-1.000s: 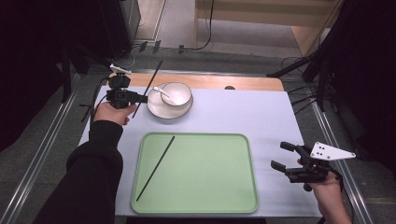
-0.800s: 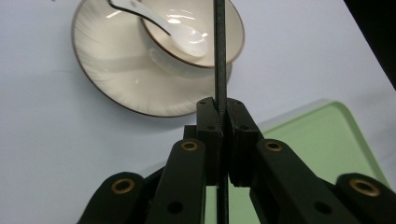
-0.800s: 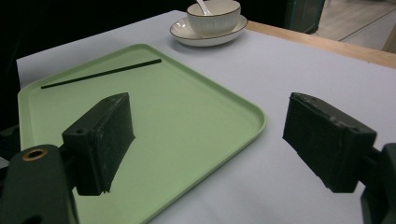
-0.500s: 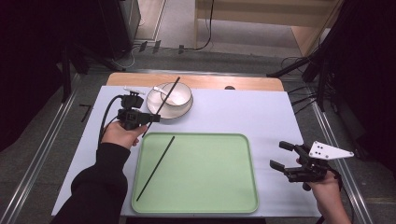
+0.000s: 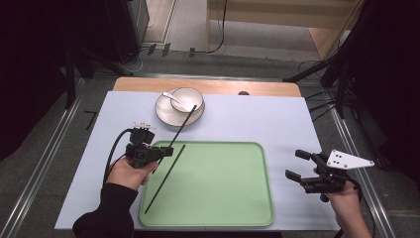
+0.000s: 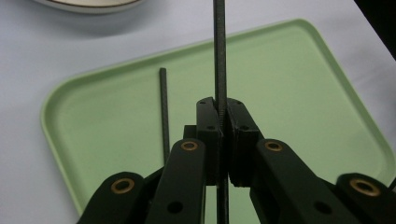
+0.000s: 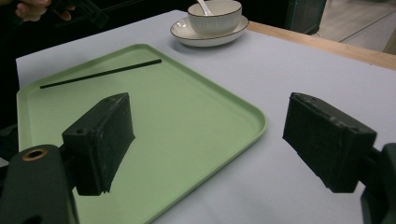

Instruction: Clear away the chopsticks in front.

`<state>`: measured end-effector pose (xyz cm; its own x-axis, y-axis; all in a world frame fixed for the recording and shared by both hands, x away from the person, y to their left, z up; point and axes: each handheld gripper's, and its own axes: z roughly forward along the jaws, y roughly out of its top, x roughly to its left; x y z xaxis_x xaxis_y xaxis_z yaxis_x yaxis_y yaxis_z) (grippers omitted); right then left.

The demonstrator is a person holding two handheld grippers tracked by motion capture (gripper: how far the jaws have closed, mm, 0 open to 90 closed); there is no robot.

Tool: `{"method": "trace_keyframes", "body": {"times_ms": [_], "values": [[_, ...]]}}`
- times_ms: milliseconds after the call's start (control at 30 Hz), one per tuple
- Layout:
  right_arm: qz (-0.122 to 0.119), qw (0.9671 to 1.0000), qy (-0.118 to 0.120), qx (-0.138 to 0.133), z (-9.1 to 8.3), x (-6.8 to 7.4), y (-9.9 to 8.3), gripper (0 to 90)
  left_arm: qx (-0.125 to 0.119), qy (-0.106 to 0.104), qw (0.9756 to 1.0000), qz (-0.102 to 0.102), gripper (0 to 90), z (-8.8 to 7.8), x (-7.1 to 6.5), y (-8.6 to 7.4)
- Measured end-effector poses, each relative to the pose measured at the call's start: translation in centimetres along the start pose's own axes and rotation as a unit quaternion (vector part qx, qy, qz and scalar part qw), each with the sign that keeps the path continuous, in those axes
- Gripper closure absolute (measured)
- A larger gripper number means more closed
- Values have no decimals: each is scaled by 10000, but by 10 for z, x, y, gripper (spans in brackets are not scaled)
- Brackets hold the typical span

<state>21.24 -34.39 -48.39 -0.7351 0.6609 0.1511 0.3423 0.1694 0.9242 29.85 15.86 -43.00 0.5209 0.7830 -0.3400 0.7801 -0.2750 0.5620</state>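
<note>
Chopstick (image 5: 182, 126) held in the left gripper (image 5: 166, 150), seen from the high view: the black stick runs up and away from the jaws toward the bowl (image 5: 186, 99), its far end over the bowl and the saucer (image 5: 166, 115) beneath it, above the left edge of the green tray (image 5: 223, 198). A second chopstick (image 5: 165, 178) lies flat inside the tray along its left side, slanted, just beside the held one. A white spoon (image 5: 173, 97) sits in the bowl. The right gripper (image 5: 297, 167) hangs beyond the tray's right edge, over the pale table cover (image 5: 277, 119), jaws spread and empty. In the left gripper view, the left gripper (image 6: 220, 108) has its two pads pressed tight on the held chopstick (image 6: 219, 51), which stands straight up between them; the loose chopstick (image 6: 164, 112) lies on the tray (image 6: 299, 93) to the left, and the saucer's rim (image 6: 88, 4) shows at the top. In the right gripper view, the right gripper (image 7: 208, 135) has wide-set pads with nothing between them, over the tray's near corner (image 7: 252, 122); the loose chopstick (image 7: 100, 73) lies at the far side, the bowl (image 7: 215, 16) beyond.
</note>
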Motion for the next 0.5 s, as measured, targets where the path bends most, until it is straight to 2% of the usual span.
{"method": "trace_keyframes", "body": {"times_ms": [200, 267, 500], "values": [[-8, 10000, 11, 7, 0, 0, 0, 164, 89, -44, 9999, 68, 853, 3, -6, -19], [-11, 10000, 13, 4, 0, 0, 0, 164, 117, -59, 9999, 35, 853, 5, -6, -25], [-5, 10000, 14, -10, 0, 0, 1, 164, 59, 12, 10000, 8, 854, 8, -11, -44]]}}
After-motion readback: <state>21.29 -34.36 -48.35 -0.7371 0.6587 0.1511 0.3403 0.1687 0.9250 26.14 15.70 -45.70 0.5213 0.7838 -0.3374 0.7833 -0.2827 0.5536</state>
